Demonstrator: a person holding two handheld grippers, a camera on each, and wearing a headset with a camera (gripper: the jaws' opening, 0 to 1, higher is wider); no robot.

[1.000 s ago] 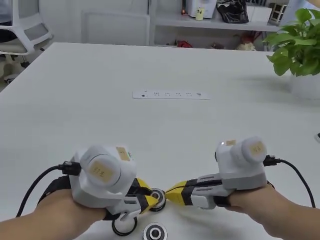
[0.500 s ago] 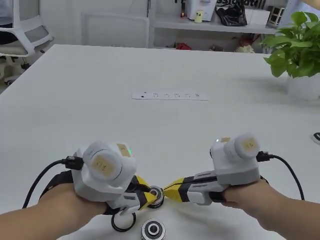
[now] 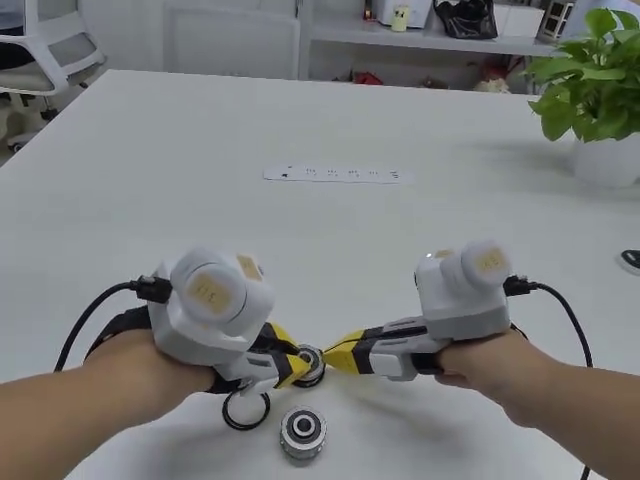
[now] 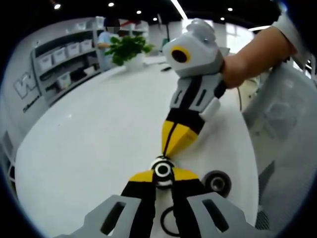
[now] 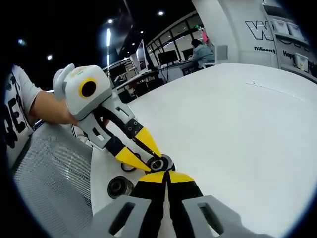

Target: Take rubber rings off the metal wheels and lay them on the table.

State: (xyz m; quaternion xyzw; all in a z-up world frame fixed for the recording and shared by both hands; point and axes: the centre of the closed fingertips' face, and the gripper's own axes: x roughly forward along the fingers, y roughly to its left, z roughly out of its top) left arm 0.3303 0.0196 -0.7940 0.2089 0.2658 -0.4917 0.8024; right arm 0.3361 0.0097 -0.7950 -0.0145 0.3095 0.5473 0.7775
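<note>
White table (image 3: 400, 250), near edge: left gripper (image 3: 292, 369) clamped on small metal wheel (image 3: 310, 364). Right gripper (image 3: 335, 357) jaws pressed together at its rim; pinch unclear. Wheel likely hard, slick; rubber ring (image 4: 154, 169) probably soft and stretchy, best grabbed at its outer edge. Loose ring (image 3: 245, 410) lies nearby.

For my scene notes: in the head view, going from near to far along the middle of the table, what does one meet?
Loose metal wheel → gripped wheel → white power strip → shelf
</note>
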